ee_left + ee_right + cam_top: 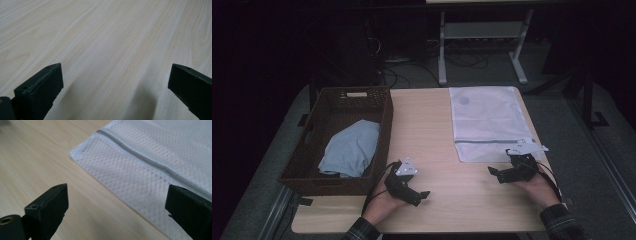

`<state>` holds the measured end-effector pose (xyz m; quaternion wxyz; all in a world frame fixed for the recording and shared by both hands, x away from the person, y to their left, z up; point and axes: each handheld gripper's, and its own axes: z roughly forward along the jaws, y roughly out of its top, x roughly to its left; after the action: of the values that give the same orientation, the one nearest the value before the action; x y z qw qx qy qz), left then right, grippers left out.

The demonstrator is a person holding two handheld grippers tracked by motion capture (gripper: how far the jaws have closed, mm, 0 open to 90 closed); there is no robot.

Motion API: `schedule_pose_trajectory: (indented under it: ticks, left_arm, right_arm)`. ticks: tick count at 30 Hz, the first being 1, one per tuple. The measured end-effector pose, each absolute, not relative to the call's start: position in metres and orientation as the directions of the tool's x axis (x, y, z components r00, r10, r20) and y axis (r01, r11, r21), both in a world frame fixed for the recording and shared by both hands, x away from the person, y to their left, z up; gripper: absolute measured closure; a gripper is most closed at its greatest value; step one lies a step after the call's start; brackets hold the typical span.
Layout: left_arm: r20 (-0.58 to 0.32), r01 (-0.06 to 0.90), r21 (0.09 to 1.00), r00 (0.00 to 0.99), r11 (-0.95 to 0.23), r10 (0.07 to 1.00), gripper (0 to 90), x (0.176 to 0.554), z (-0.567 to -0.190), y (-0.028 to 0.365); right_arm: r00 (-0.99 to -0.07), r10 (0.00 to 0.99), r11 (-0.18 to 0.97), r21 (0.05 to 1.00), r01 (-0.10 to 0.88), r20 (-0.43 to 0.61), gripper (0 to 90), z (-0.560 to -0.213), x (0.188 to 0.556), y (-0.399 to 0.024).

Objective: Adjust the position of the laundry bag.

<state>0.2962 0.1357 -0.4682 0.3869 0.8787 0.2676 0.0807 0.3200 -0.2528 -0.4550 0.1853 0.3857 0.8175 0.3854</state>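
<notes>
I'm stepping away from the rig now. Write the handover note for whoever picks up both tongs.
Left tongs: open, empty, low over bare table beside the basket.
Right tongs: open, empty, at the near edge of the white mesh bag, jaws either side of its corner.
Blue cloth lies in the basket. Bag lies flat, zipper looks closed.
Done: nothing handled yet.
Left: probably open the bag and move the cloth into it.
</notes>
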Motion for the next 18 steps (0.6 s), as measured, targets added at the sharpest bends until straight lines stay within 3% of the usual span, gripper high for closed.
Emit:
schedule_pose_trajectory:
  ticks: [18]
  left_arm:
    - [-0.061, 0.407, 0.724, 0.842, -0.557, 0.537, 0.0, 0.293, -0.468, 0.138]
  right_arm:
    - [-0.611, 0.792, 0.351, 0.801, 0.485, 0.023, 5.1, -0.445, 0.363, -0.244]
